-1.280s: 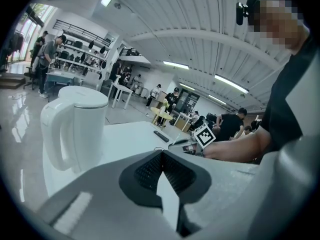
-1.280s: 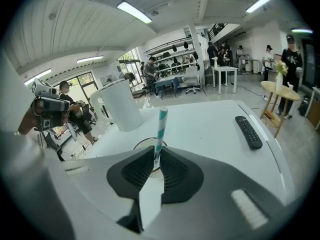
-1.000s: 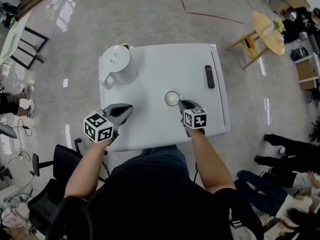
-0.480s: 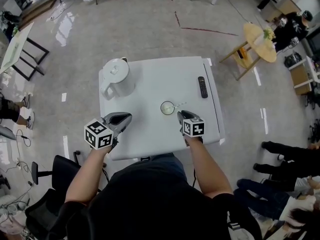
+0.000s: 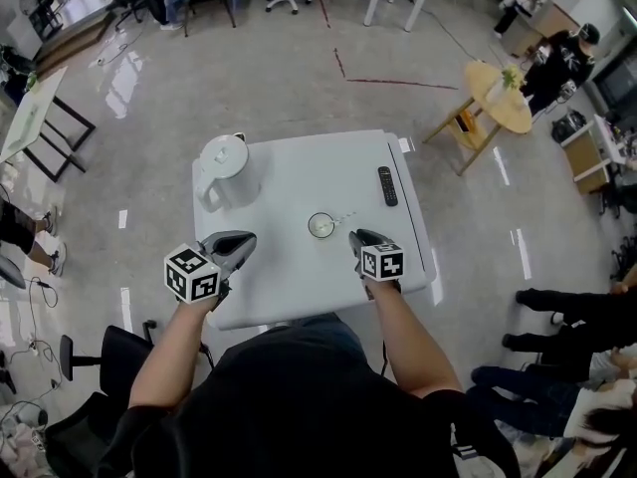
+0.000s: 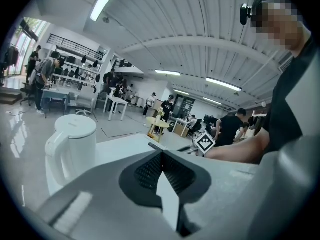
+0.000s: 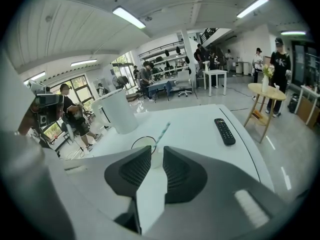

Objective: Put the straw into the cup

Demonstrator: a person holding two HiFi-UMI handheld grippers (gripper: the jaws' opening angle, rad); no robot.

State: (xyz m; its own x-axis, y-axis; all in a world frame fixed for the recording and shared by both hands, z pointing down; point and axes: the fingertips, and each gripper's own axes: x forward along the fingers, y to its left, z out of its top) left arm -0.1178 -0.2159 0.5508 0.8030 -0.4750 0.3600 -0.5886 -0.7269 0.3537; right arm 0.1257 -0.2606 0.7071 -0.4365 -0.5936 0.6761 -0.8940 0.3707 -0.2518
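White table [image 5: 299, 167]: cup [image 5: 320, 226] just ahead of the right gripper [image 5: 356, 238].
Straw [image 5: 343, 215] already leans in the cup; right jaws slightly parted, empty; left gripper [image 5: 242, 242] closed, empty, farther off.

No text, brand or number can be read anywhere; the left gripper [image 5: 242, 239] and the right gripper [image 5: 353, 237] each carry a cube with black-and-white square markers, which are patterns and not letters or digits; the kettle [image 5: 227, 167] bears a faint mark on its lid, too small to read; the remote [image 5: 387, 186] on the tabletop [image 5: 299, 172] shows buttons whose print is illegible.
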